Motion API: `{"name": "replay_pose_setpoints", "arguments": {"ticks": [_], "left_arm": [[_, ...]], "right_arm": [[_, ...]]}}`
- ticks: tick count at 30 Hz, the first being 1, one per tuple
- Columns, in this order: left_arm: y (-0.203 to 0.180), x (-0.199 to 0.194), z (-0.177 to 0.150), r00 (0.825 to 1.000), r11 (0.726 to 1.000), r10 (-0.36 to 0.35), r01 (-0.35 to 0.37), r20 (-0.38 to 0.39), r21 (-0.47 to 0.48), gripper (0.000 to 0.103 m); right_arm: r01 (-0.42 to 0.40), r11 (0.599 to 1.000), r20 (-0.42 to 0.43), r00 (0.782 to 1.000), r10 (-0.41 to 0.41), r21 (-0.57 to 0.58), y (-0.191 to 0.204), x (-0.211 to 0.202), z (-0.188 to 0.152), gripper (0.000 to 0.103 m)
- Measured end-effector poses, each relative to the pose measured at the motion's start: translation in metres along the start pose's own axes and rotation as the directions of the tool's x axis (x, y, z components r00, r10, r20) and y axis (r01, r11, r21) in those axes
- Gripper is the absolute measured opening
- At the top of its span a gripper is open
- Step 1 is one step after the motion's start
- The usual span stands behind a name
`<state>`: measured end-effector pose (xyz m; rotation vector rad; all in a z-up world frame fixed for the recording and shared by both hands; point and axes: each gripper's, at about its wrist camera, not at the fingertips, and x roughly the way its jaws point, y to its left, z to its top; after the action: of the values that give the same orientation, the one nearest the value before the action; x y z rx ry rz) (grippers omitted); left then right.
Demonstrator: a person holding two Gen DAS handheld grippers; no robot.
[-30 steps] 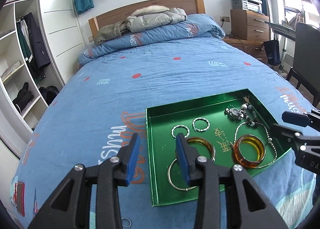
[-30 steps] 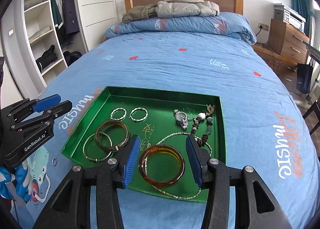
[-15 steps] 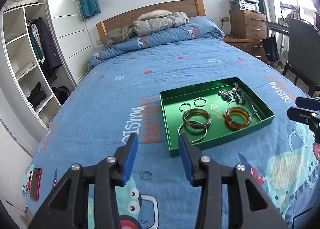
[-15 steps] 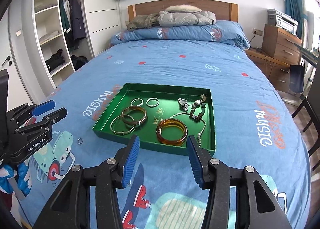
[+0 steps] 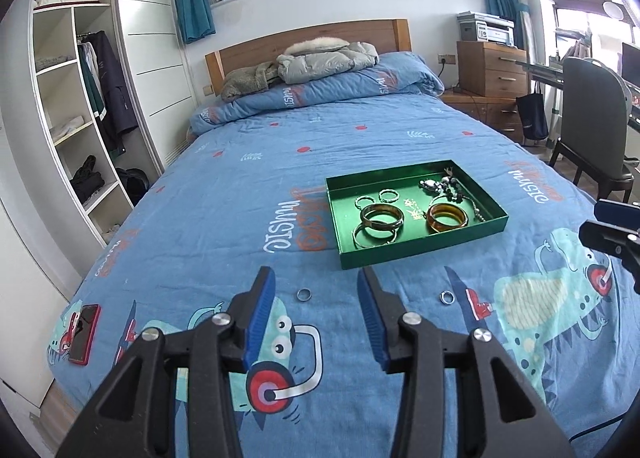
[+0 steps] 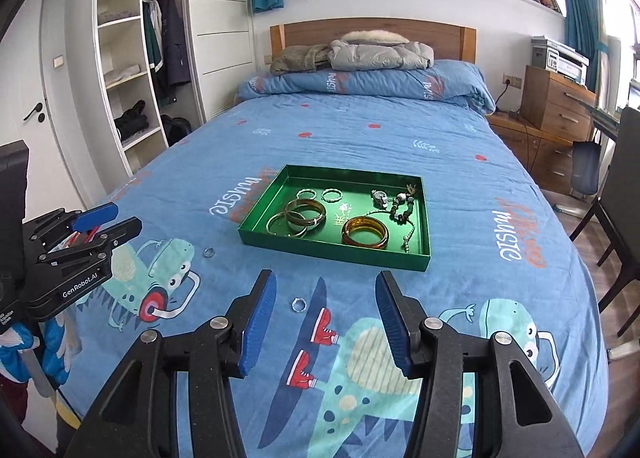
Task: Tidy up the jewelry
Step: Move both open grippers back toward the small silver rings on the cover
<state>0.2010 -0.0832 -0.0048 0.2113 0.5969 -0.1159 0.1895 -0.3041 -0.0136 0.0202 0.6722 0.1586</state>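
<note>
Hovering above the bed [image 5: 240, 218], both grippers hold their fingers wide and empty. Two small rings are outside the green tray [image 5: 420, 248], on the side of its near wall. The darker ring [image 5: 303, 293] lies just in front of the left gripper [image 5: 316, 298], almost centred between its fingers. The silver ring [image 6: 298, 304] lies before the right gripper [image 6: 325, 308], closer to its left finger. Each gripper seems nearer to its own ring. A ring lies flat and has no long axis, so any approach angle should work.
</note>
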Motion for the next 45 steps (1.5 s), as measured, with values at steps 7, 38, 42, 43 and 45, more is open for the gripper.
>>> {"name": "replay_pose_setpoints", "arguments": {"ticks": [7, 38, 42, 43, 45], "left_arm": [[0.018, -0.037, -0.017, 1.000, 1.000, 0.014, -0.013, 0.028, -0.019, 0.041], [0.096, -0.014, -0.085, 0.990, 0.976, -0.028, -0.002, -0.135, -0.218, 0.046], [0.094, 0.008, -0.082, 0.986, 0.973, -0.055, 0.018, -0.154, -0.229, 0.046], [0.092, 0.014, -0.081, 0.985, 0.973, -0.061, 0.023, -0.160, -0.229, 0.046], [0.087, 0.028, -0.079, 0.983, 0.974, -0.070, 0.030, -0.171, -0.225, 0.046]], "right_arm": [[-0.034, 0.998, 0.017, 0.999, 0.033, 0.043, 0.008, -0.031, -0.021, 0.053], [-0.038, 0.998, -0.049, 0.998, 0.041, 0.055, 0.030, -0.025, -0.072, 0.054], [-0.026, 0.998, -0.073, 0.997, 0.031, 0.058, 0.024, -0.004, -0.069, 0.046], [-0.028, 0.998, -0.081, 0.996, 0.032, 0.061, 0.023, 0.003, -0.068, 0.046], [-0.028, 0.998, -0.094, 0.995, 0.034, 0.063, 0.020, 0.016, -0.066, 0.040]]}}
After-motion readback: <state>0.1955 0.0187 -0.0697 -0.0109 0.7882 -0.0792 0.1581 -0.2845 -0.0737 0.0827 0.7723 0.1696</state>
